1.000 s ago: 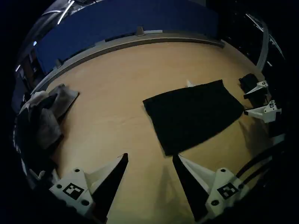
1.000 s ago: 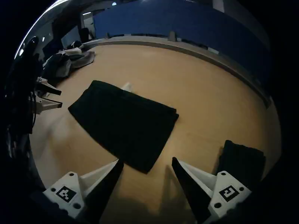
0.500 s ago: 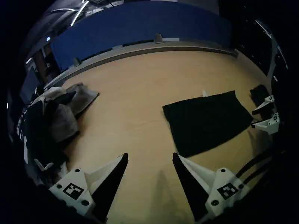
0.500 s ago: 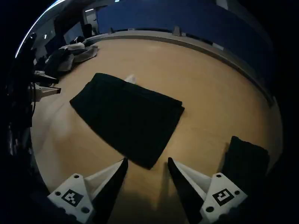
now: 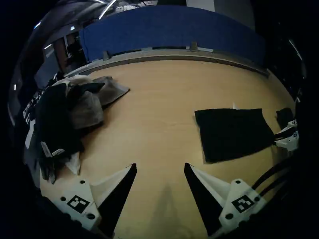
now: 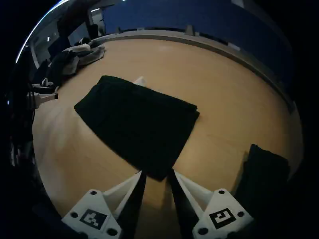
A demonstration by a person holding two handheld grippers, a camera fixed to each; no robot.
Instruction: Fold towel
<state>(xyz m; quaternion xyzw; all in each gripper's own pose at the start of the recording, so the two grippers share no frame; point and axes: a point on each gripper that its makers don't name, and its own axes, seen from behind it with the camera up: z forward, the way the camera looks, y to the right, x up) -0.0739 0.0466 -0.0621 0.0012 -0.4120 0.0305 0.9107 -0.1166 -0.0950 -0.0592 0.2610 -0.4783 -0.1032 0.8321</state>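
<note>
A black towel (image 6: 137,123) lies flat, folded into a rectangle, on the wooden table (image 6: 223,91). My right gripper (image 6: 156,172) is low at the towel's near corner. Its jaws stand a narrow gap apart, and the corner lies between the fingertips. In the left gripper view the same towel (image 5: 235,133) lies far to the right, with the right gripper (image 5: 289,137) at its far edge. My left gripper (image 5: 159,165) hangs wide open over bare wood, with nothing between its fingers. It also appears at the left edge of the right gripper view (image 6: 42,96).
A heap of grey and dark clothes (image 5: 71,111) lies at the table's left, also seen as the clothes heap (image 6: 75,57). A second folded dark cloth (image 6: 265,175) sits right of the towel. A blue partition (image 5: 171,30) backs the table. A small white tag (image 6: 139,81) peeks out behind the towel.
The right gripper's jaws have narrowed steadily and moved up to the towel's near corner. The left gripper has swung left, away from the towel and toward the clothes heap.
</note>
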